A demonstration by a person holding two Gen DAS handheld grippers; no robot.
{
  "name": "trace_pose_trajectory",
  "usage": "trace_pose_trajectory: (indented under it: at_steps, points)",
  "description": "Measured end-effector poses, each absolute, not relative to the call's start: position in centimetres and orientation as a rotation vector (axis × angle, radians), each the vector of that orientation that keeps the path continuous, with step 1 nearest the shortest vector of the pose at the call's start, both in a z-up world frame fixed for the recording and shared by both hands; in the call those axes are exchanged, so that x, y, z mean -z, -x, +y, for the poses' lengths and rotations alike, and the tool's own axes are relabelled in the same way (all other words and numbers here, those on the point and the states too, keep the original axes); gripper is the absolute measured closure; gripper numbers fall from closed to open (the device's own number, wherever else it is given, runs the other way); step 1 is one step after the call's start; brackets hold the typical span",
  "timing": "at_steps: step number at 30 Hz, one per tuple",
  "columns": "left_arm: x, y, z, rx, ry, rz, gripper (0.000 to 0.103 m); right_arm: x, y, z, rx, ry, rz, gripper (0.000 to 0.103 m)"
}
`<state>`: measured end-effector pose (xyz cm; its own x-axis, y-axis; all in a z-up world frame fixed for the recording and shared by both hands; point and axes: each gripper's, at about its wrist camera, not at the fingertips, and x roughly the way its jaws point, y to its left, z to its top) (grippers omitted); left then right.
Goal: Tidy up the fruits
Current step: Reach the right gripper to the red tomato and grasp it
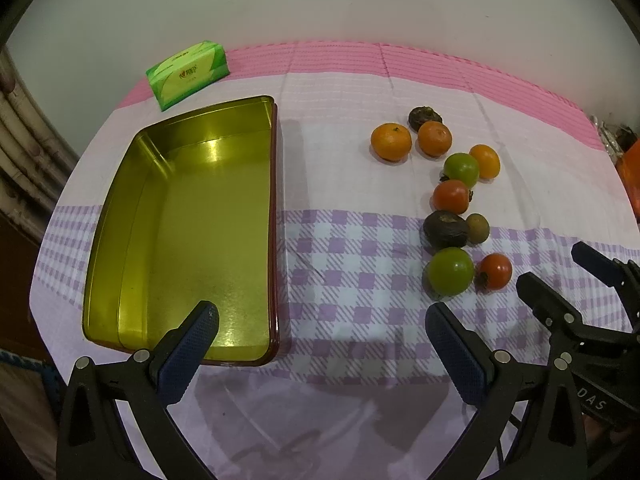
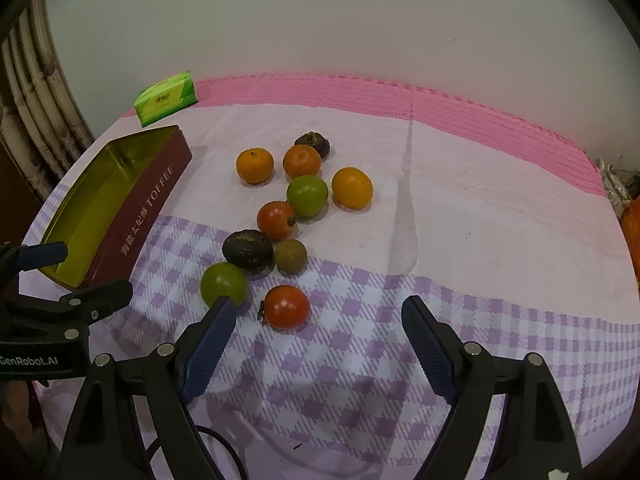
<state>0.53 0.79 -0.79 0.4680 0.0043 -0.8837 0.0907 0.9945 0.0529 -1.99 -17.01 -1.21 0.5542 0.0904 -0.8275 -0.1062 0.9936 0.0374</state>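
An empty gold tin box [image 1: 192, 236] with dark red sides lies on the checked cloth; it also shows in the right wrist view [image 2: 132, 200]. Several fruits lie loose to its right: oranges [image 1: 391, 141], green fruits [image 1: 449, 271], red tomatoes [image 1: 495, 271] and dark fruits [image 1: 445, 230]. My left gripper [image 1: 322, 320] is open and empty, above the tin's near right corner. My right gripper [image 2: 318, 312] is open and empty, just in front of a red tomato [image 2: 287, 306], its left finger beside a green fruit [image 2: 223, 283].
A green tissue pack [image 1: 188, 73] lies at the table's back left. A wall stands behind the table. An orange object [image 2: 634, 232] sits at the far right edge. The right gripper shows in the left wrist view [image 1: 576, 284].
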Motion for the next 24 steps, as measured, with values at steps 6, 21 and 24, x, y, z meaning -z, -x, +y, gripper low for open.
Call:
trace_pose_trajectory:
  at_steps: [6, 21, 24]
  points:
    - [1.0, -0.6, 0.8, 0.068, -0.073, 1.094, 0.001, 1.8, 2.0, -16.8, -0.131, 0.019, 0.991, 0.025]
    - [0.9, -0.9, 0.3, 0.077, -0.108, 1.042, 0.002, 5.0, 0.5, -15.5, -0.198, 0.034, 1.072, 0.058]
    - [0.7, -0.8, 0.0, 0.093, -0.111, 1.036, 0.002, 5.6, 0.0, -14.9, -0.218, 0.029, 1.075, 0.064]
